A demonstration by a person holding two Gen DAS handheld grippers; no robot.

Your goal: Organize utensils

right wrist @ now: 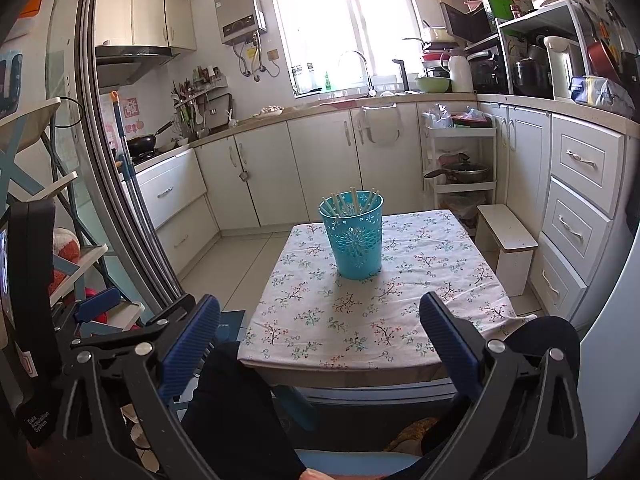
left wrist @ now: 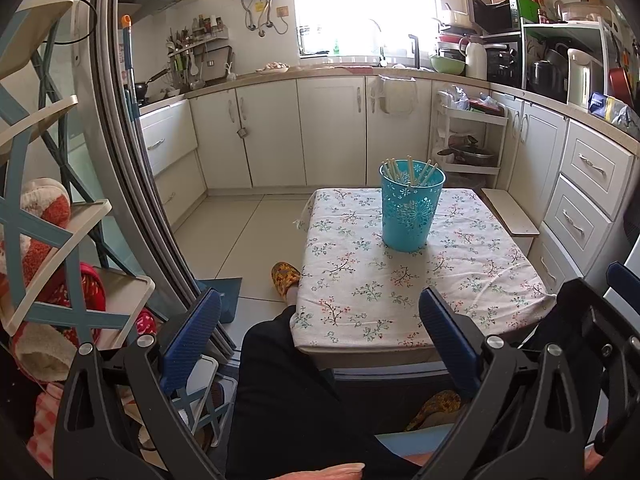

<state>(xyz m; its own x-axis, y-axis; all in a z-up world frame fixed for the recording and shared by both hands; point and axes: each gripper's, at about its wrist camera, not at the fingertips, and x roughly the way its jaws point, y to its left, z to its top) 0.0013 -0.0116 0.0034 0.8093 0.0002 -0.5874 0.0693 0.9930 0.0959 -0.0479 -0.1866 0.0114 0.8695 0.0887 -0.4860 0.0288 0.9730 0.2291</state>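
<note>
The teal holder [right wrist: 354, 236] with chopsticks [right wrist: 352, 202] stands at the table's [right wrist: 420, 320] far middle. Both hand-held grippers, left [left wrist: 320, 332] and right [right wrist: 320, 332], hang wide and empty at the near edge; approach any stick from above.

Each gripper, the left gripper [left wrist: 320, 332] and the right gripper [right wrist: 320, 332], is built of black plastic arms joined by round silver screws, and its two fingers [left wrist: 192, 340] are faced with ribbed blue pads. A white printed label [right wrist: 38, 420] is carried on a black part seen in the right wrist view. Black trousers [left wrist: 296, 392] and yellow patterned slippers [left wrist: 285, 276] are worn by the person.
</note>
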